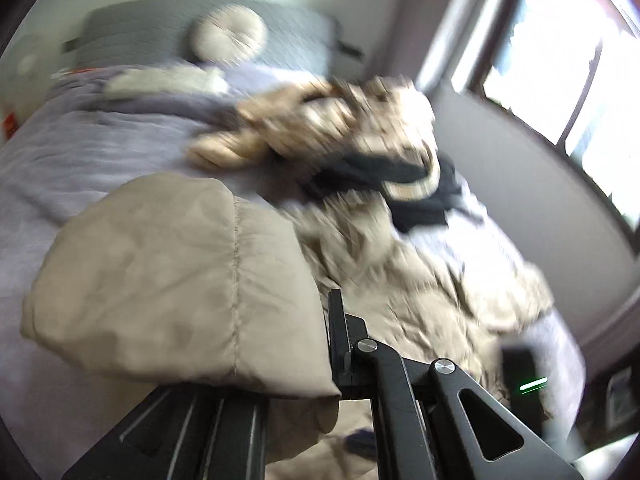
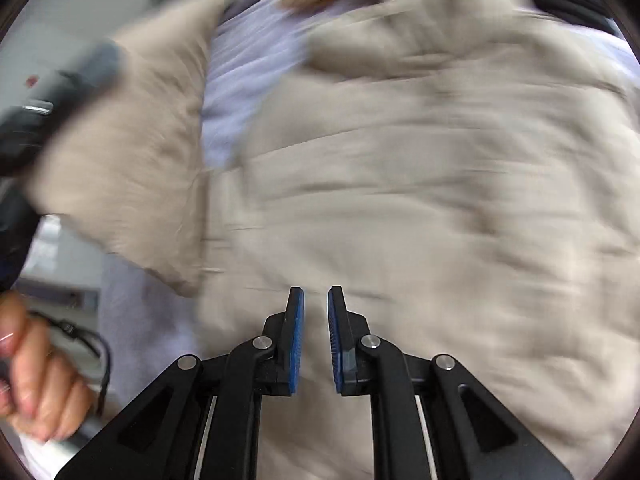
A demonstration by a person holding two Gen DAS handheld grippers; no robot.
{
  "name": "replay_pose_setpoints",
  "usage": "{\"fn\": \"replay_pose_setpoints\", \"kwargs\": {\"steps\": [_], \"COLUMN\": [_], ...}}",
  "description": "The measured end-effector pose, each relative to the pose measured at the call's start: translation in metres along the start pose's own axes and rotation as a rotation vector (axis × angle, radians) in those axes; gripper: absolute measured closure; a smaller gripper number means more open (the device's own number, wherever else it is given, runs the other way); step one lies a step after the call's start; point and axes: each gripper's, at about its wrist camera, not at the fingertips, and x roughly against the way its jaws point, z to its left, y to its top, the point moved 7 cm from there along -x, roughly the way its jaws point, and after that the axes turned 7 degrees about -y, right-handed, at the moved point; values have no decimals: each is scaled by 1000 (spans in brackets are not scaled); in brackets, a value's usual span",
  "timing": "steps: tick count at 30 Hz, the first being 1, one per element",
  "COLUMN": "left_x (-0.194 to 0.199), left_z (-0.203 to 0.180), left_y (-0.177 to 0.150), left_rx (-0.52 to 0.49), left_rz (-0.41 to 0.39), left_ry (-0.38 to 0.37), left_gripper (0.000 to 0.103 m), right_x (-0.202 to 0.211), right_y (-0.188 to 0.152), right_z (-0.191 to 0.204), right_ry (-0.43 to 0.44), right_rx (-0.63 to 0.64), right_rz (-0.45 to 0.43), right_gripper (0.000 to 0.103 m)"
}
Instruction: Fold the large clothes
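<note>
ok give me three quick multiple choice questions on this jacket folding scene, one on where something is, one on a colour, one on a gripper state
1. Where does the jacket lie?
A. on a bed with a lilac cover
B. on a wooden floor
C. on a hanger

2. What colour is the jacket?
A. red
B. beige
C. dark green

3. How does the right gripper stand?
A. shut on a black garment
B. open, holding nothing
C. out of view

Answers:
1. A: both wrist views show lilac bedding under and around the jacket.
2. B: the quilted fabric is beige in both views.
3. B: there is a clear gap between the blue pads with only the jacket lying beyond them, while the left gripper pinches a puffy fold of the jacket.
</note>
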Motion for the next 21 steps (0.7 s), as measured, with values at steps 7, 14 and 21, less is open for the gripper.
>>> {"fn": "replay_pose_setpoints", "kwargs": {"steps": [7, 14, 21], "left_x": [-95, -40, 39], "left_z": [-35, -48, 68], "left_y": [-80, -95, -69], "left_rx": [-156, -210, 86], "left_rz": [276, 256, 149], "left_ry": [169, 141, 306], "left_gripper": [68, 22, 22], "right_x": [28, 20, 56], "right_y": [8, 12, 15], "right_z": [-111, -112, 0], "right_ry": [-120, -162, -274], "right_rx": [-141, -145, 237], "right_rz": [-3, -26, -235], "right_gripper": [89, 77, 16]}}
